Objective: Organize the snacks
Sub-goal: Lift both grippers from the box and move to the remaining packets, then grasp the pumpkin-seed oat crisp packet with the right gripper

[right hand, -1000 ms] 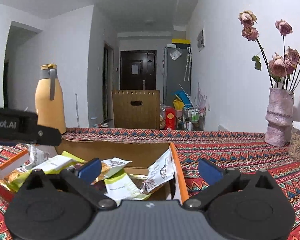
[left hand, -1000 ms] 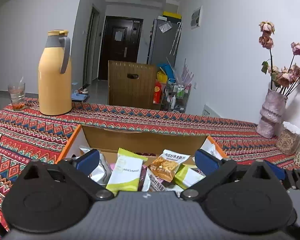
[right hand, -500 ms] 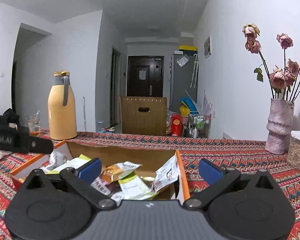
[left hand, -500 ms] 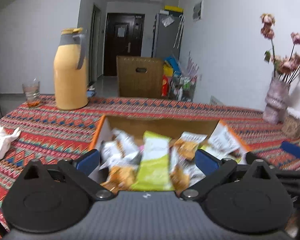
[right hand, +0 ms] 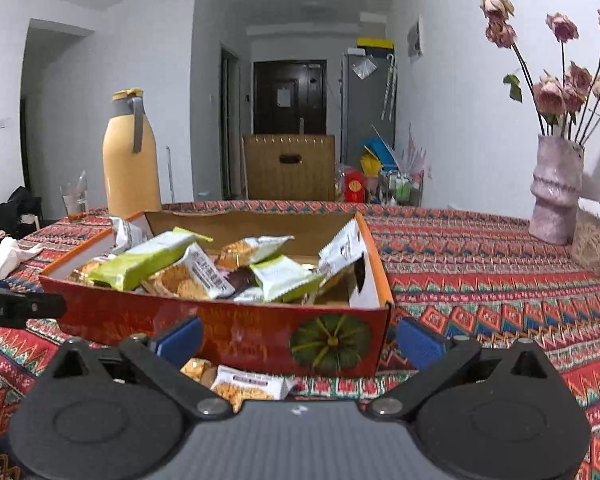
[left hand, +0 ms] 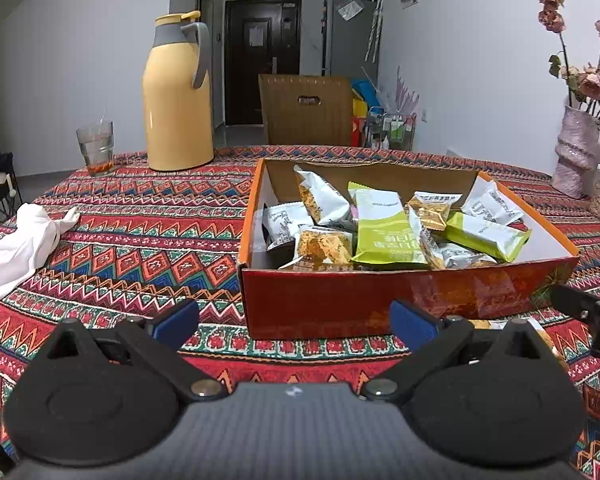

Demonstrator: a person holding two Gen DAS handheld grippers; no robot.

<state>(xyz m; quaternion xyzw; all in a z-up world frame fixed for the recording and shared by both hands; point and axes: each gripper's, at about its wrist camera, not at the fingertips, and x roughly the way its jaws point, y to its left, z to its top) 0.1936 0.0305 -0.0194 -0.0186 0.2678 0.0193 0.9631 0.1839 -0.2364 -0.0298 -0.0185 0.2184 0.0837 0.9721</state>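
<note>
An orange-red cardboard box (left hand: 400, 300) (right hand: 228, 332) sits on the patterned tablecloth, holding several snack packets, among them a long green packet (left hand: 380, 228) (right hand: 140, 260). My left gripper (left hand: 294, 326) is open and empty, in front of the box's near wall. My right gripper (right hand: 298, 338) is open and empty, also before the near wall. A loose cracker packet (right hand: 248, 386) lies on the cloth between the right gripper's fingers, outside the box. The right gripper's finger shows in the left wrist view (left hand: 588, 312).
A yellow thermos (left hand: 178, 96) and a glass (left hand: 96, 148) stand at the far left. A white crumpled cloth (left hand: 24, 244) lies at the left. A pink vase with dried roses (right hand: 556, 192) and a container (right hand: 598, 240) stand at the right.
Both grippers have pulled back from above the box to in front of its near wall. The box's front face and a loose packet on the cloth now show.
</note>
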